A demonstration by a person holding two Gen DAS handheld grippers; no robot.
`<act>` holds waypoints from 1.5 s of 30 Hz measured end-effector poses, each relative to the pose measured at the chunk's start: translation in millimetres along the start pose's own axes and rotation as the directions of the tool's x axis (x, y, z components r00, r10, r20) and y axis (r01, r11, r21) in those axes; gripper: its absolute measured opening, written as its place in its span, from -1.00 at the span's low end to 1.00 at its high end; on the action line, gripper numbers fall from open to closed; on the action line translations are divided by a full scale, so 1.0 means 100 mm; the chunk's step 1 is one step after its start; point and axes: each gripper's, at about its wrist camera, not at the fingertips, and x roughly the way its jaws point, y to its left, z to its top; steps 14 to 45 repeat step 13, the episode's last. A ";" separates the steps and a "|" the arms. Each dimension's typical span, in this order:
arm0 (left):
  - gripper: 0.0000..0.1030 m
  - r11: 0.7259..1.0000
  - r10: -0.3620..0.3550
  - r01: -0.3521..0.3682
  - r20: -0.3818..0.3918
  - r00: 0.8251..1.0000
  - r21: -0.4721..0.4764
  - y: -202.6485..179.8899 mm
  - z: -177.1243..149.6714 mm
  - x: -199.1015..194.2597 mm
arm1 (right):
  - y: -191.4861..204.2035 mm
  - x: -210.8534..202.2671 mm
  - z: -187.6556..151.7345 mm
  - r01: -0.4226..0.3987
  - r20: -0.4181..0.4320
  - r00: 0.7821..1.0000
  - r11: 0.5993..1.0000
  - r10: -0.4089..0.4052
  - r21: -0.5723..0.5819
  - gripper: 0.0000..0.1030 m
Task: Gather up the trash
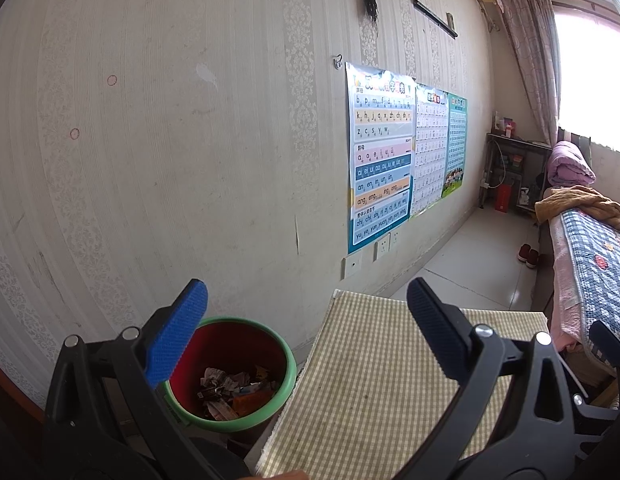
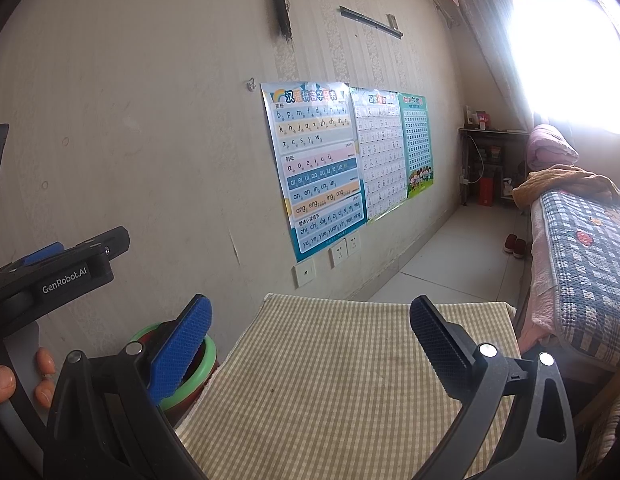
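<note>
A red bin with a green rim point(image 1: 245, 424) stands on the floor by the wall, left of the table. Crumpled paper and wrappers point(image 1: 233, 392) lie inside it. My left gripper point(image 1: 307, 300) is open with nothing between its blue pads, held above the bin and the table's left edge. My right gripper point(image 2: 310, 316) is also open and holds nothing; it hovers over the checked tablecloth point(image 2: 330, 380). The bin point(image 2: 193, 376) shows only partly behind the right gripper's left finger. The left gripper's body point(image 2: 57, 276) and a hand point(image 2: 5, 380) appear at the left of the right wrist view.
The table point(image 1: 390, 380) carries a yellow-green checked cloth with no loose items showing. Posters point(image 1: 382, 156) hang on the wallpapered wall. A bed with a blue patterned cover point(image 1: 594, 264) lies to the right, red shoes point(image 1: 528, 255) on the floor, shelves point(image 1: 510, 168) at the far end.
</note>
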 end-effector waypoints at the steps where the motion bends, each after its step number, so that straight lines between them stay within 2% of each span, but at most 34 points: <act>1: 0.90 1.000 0.000 0.000 -0.001 1.000 0.001 0.00 -0.01 0.01 | -0.01 0.00 -0.01 0.000 -0.001 1.000 1.000 0.000 0.001 0.87; 5: 0.90 1.000 -0.023 0.023 -0.015 1.000 0.003 -0.03 -0.10 0.10 | -0.07 0.09 -0.08 0.006 -0.038 0.999 1.000 -0.006 0.003 0.87; 8: 0.90 0.997 -0.078 0.079 -0.059 0.995 0.007 -0.15 -0.32 0.38 | -0.28 0.29 -0.26 0.044 -0.106 0.993 0.999 -0.042 0.019 0.87; 11: 0.90 0.991 -0.137 0.134 -0.134 0.982 -0.029 -0.32 -0.78 0.84 | -0.67 0.66 -0.63 0.137 -0.225 0.966 0.990 -0.128 0.023 0.87; 13: 0.90 0.992 -0.124 0.126 -0.219 0.968 -0.005 -0.51 -1.14 1.24 | -0.96 0.93 -0.94 0.209 -0.315 0.929 0.978 -0.197 0.005 0.87; 45: 0.90 0.992 -0.124 0.126 -0.219 0.968 -0.005 -0.51 -1.14 1.24 | -0.96 0.93 -0.94 0.209 -0.315 0.929 0.978 -0.197 0.005 0.87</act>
